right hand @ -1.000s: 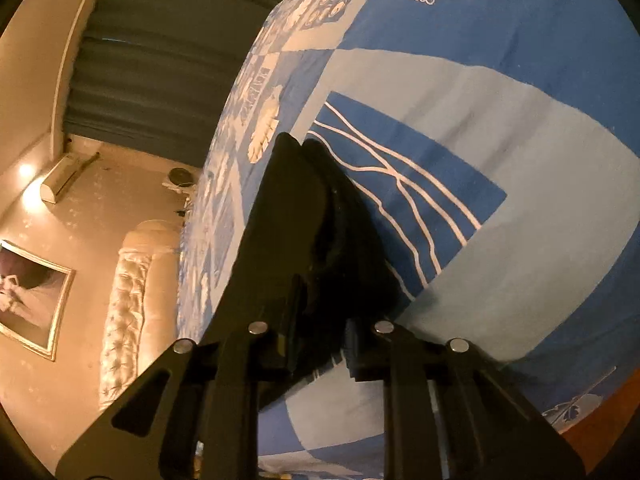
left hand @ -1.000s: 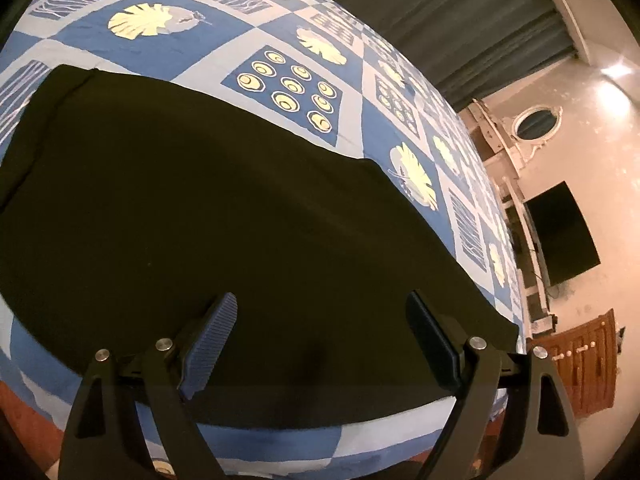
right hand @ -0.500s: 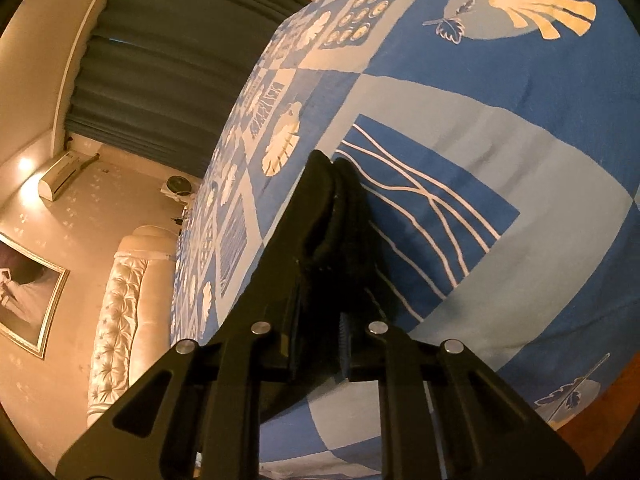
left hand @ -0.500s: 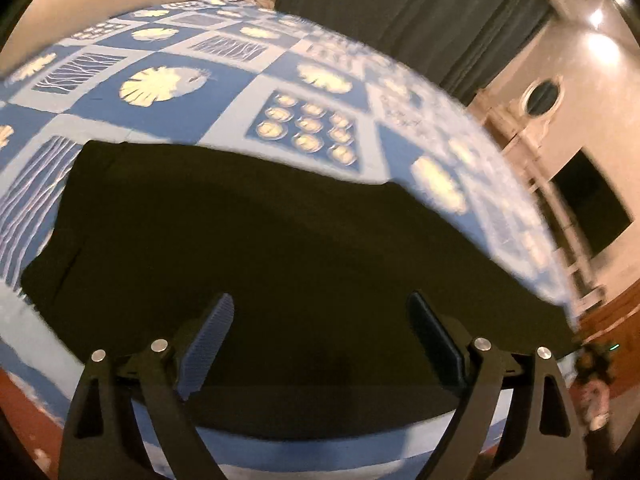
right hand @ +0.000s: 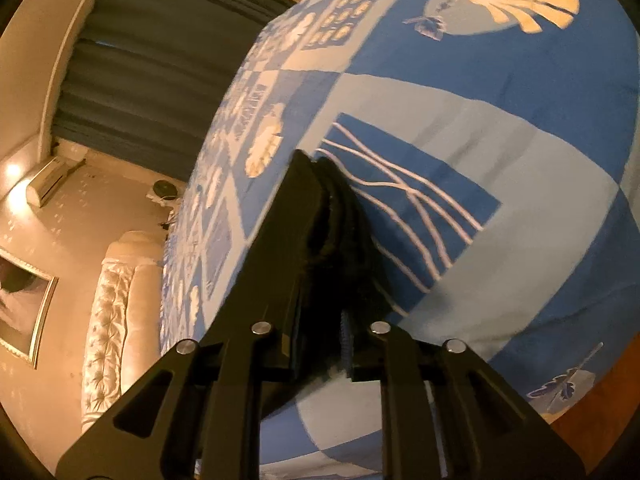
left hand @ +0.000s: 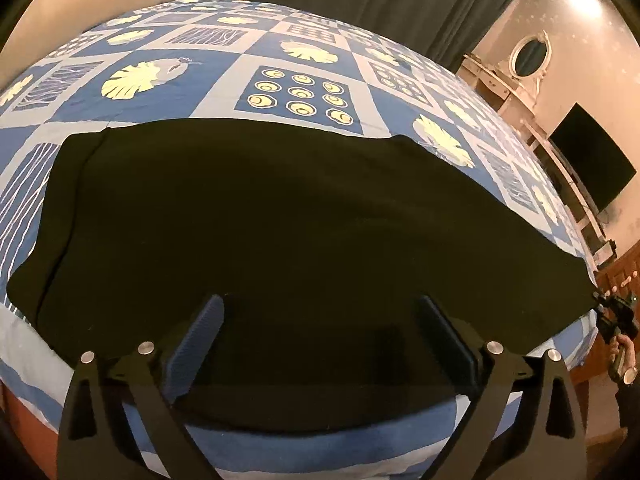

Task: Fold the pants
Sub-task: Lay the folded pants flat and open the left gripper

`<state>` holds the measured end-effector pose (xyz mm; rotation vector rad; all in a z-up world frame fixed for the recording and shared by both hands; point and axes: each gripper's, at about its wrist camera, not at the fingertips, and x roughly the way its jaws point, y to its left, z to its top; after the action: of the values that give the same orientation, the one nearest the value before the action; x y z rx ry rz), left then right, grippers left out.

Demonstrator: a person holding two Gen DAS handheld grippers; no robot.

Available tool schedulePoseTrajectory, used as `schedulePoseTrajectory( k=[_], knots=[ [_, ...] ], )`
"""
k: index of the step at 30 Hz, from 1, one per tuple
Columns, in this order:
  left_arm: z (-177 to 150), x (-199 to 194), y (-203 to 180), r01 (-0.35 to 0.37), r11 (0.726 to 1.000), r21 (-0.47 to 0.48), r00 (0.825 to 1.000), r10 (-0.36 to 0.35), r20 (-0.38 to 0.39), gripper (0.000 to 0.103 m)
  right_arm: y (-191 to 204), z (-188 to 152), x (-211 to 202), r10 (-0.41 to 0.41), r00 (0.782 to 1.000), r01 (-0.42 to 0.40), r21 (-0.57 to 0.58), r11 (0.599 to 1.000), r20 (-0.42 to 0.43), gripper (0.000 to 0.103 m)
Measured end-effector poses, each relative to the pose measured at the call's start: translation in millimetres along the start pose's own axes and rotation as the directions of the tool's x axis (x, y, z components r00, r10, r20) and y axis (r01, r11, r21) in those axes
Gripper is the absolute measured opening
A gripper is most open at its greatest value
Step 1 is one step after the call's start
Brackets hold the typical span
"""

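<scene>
Black pants (left hand: 280, 220) lie spread flat across the near part of the blue patterned bedspread (left hand: 304, 92). My left gripper (left hand: 320, 302) hovers over their near edge, jaws wide and still opening, nothing between the fingers. In the right wrist view my right gripper (right hand: 320, 200) has a bunched end of the pants (right hand: 340, 248) between its fingers, raised off the bedspread (right hand: 480, 140). Its jaws are opening slightly while the cloth still fills the gap. That right gripper (left hand: 616, 316) also shows at the pants' far right corner, held by a hand (left hand: 626, 360).
Dark curtains (left hand: 380, 0) hang behind the bed. A black television (left hand: 588, 160) and a white dresser with an oval mirror (left hand: 532, 54) stand along the right wall. A tufted headboard (right hand: 108, 320) lies at the left. The red-brown floor (right hand: 592, 412) shows past the bed's edge.
The left wrist view has rolled, so the bed now looks level, and the left fingers stand a little wider. The gap between the right fingers has widened slightly around the cloth.
</scene>
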<state>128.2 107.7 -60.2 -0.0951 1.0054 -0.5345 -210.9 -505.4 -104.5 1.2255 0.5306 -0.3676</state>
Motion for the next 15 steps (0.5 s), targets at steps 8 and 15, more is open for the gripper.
schedulePoseTrajectory(
  k=[8,15],
  knots=[
    [1.1,-2.0,7.3,0.036,0.997,-0.061,0.999,-0.035,0.013,0.097,-15.7,7.0,4.2,0.09,0.995,-0.093,0.066,0.993,0.052,0.05],
    [2.5,-2.8,10.2,0.068,0.996,-0.057,0.998,-0.068,-0.001,0.097,-8.8,8.5,9.2,0.038,0.999,-0.039,0.038,0.999,0.029,0.015]
  ],
)
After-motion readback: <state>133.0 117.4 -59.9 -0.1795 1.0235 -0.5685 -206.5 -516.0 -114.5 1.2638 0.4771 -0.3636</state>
